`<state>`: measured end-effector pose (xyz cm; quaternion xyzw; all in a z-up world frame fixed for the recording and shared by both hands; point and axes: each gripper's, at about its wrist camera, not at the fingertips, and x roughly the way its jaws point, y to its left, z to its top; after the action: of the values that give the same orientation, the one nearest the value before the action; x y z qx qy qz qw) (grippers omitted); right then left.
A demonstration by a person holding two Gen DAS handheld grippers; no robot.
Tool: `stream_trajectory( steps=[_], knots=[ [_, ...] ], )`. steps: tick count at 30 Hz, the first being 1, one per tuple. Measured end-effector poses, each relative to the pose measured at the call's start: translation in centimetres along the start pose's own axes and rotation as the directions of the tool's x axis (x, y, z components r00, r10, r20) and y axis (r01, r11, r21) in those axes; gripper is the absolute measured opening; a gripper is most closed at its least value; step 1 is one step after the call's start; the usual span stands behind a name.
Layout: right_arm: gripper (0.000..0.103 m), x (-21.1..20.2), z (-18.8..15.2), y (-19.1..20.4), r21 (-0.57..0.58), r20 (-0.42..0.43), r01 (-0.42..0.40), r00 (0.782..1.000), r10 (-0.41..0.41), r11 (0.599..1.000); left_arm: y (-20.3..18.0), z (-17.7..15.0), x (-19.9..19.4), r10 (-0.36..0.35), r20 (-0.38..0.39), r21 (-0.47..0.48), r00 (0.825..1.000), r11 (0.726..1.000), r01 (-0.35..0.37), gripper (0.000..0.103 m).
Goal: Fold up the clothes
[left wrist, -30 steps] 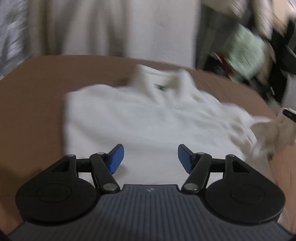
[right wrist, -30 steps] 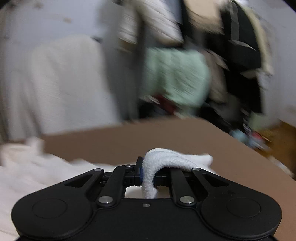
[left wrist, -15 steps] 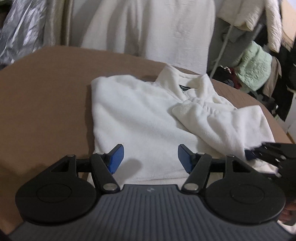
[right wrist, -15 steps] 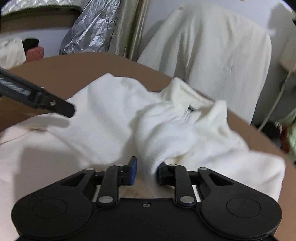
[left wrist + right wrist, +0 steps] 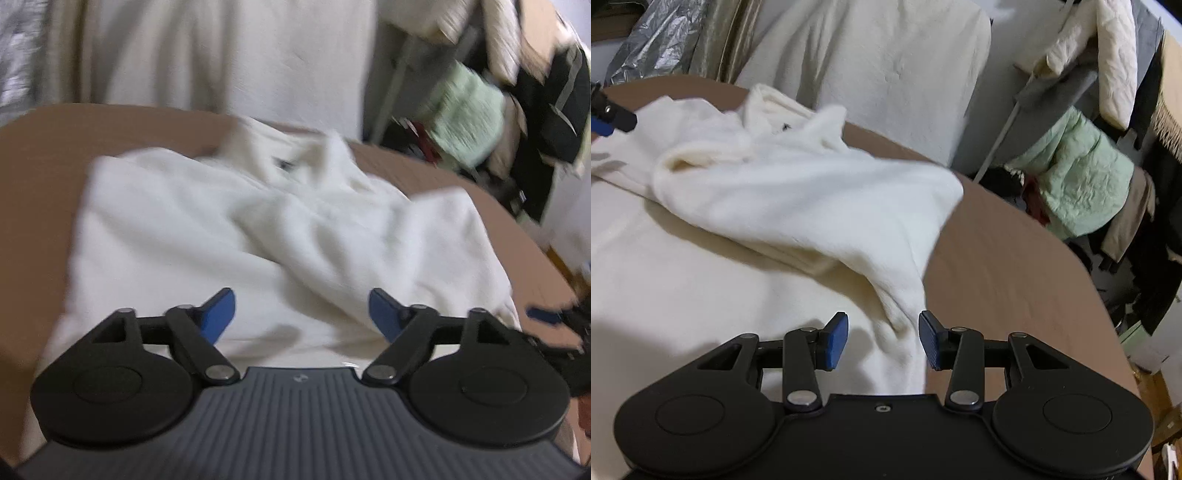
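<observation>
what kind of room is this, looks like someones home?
Probably a lived-in room at home, used for laundry or storage. A white fleece top lies on a round brown table, a rack of hanging coats with a pale green quilted jacket stands behind, and a cloth-draped chair.

The left gripper [image 5: 302, 314] points forward and downward. Its two blue-padded fingers [image 5: 218, 314] stand wide apart, and the jaws are opening. Nothing is pinched between the pads; white fabric lies below the gap. The black linkage arms are splayed outward on both sides of the ribbed grey body.

The right gripper [image 5: 882, 339] points forward and downward at a similar tilt. Its jaws are opening, at a narrower spacing than the left. A fold of white cloth lies in the gap between the blue pads [image 5: 834, 339]; the pads do not press on it.
</observation>
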<state>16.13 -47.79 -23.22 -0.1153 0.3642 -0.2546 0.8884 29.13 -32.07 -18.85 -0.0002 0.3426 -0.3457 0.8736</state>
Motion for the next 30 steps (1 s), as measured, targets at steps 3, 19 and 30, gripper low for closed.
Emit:
stream_trajectory(
  steps=[3,19,30],
  knots=[
    [0.051,2.0,0.5,0.3,-0.023,-0.030,0.038,0.999,-0.039,0.999,-3.3,1.1,1.5,0.140,0.051,0.093,0.989,0.985,-0.144,0.081],
    [0.010,3.1,0.5,-1.5,0.046,-0.065,0.067,0.996,-0.064,0.997,-0.7,-1.2,-1.3,0.399,0.133,-0.072,0.908,0.917,-0.392,0.059],
    [0.029,-0.4,-2.2,-2.5,0.186,-0.061,-0.008,0.998,0.019,0.982,3.7,-0.9,-4.6,0.374,0.039,-0.150,0.926,0.919,-0.365,0.071]
  ],
)
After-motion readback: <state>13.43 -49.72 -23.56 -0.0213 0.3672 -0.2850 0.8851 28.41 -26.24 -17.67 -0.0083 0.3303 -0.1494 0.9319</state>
